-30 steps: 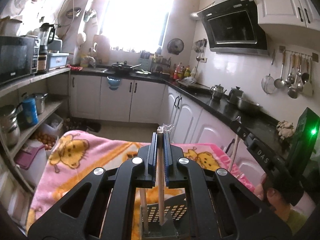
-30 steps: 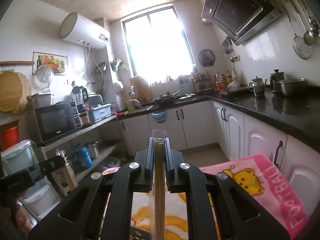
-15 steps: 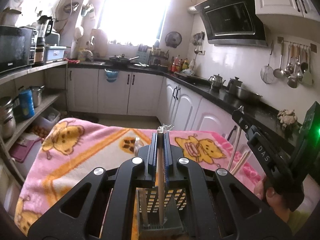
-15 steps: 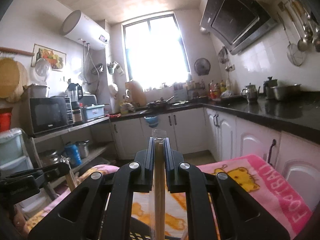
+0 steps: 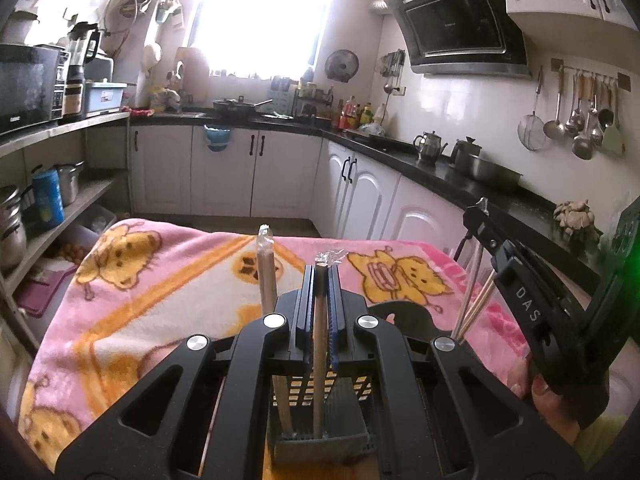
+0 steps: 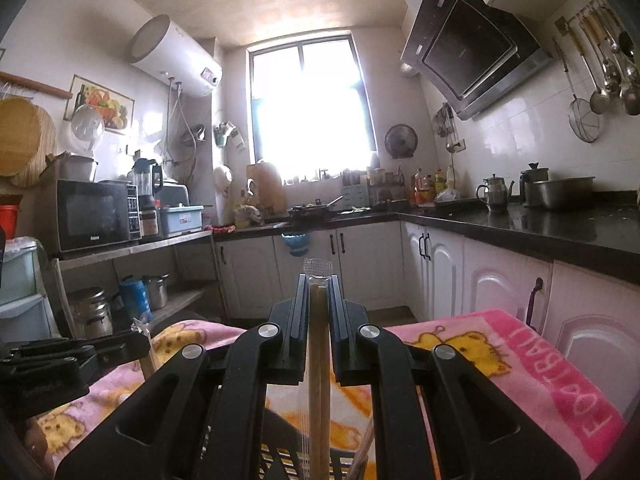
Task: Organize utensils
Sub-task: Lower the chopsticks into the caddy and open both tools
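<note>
The left gripper (image 5: 321, 276) is clenched on a plastic-wrapped pair of wooden chopsticks (image 5: 319, 344), upright, its lower end inside the dark slotted plastic utensil basket (image 5: 320, 438). The right gripper (image 6: 318, 286) pinches another wrapped wooden pair (image 6: 318, 380) above that basket, which sits on a pink cartoon-print blanket (image 5: 140, 300).

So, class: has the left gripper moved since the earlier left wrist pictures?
Yes. The left gripper has come down: the slotted black holder now fills more of the view beneath it, and the wrapped chopsticks reach deeper inside.
</note>
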The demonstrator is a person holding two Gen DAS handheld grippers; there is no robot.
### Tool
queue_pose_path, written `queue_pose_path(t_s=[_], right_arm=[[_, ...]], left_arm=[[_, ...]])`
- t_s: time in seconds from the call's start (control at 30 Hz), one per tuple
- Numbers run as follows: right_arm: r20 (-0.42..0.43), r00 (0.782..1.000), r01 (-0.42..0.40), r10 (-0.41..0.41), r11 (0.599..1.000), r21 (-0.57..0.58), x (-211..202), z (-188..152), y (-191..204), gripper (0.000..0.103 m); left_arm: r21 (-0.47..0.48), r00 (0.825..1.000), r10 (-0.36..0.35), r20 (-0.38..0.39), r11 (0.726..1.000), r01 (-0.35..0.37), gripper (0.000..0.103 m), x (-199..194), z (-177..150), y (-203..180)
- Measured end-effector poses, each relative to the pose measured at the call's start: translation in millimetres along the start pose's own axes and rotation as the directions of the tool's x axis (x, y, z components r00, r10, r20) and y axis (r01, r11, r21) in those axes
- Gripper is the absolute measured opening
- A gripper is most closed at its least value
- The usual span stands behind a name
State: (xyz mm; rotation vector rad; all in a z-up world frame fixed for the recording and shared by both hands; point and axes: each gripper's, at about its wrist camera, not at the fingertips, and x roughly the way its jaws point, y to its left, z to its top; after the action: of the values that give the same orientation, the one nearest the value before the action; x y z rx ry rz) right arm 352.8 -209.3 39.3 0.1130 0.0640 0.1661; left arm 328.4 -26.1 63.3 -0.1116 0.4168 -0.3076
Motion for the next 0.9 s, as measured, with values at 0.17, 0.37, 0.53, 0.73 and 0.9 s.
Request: queue_pose_path(t_s=[0.17, 0.37, 0.53, 0.73, 0.9], right_arm=[[-0.029, 0.999, -0.013, 0.012, 1.000, -0.008, -0.6, -2.8, -3.4, 0.010], [-0.075, 0.997, -0.030, 0.030, 0.999, -0.011, -1.3, -8.0, -5.7, 0.010], [-0.110, 0.993, -0.042, 0.042, 0.999, -0.002, -4.0, -8.4, -7.3, 0.010], [-0.148, 0.987, -0.054, 0.055, 0.998, 0.015, -7.5, -8.1, -8.9, 0.022], [-0.156, 0.986, -0.054, 0.054, 0.999, 0.008, -13.9, -7.9, -7.2, 0.030]], left_arm=[[-0.020, 1.000, 0.000, -0.013, 1.000, 0.000, 0.002, 2.2, -5.0, 4.3], [-0.049, 1.000, 0.001, -0.016, 0.999, -0.002, 0.002, 2.1, -7.0, 10.2], [-0.064, 0.999, 0.012, -0.030, 0.998, -0.014, 0.002, 2.4, -7.8, 16.1], [-0.089, 0.999, 0.007, -0.053, 0.996, -0.012, 0.014, 1.2, -13.0, 24.1], [-0.099, 0.998, 0.012, -0.065, 0.995, -0.018, 0.021, -2.1, -13.9, 27.7]])
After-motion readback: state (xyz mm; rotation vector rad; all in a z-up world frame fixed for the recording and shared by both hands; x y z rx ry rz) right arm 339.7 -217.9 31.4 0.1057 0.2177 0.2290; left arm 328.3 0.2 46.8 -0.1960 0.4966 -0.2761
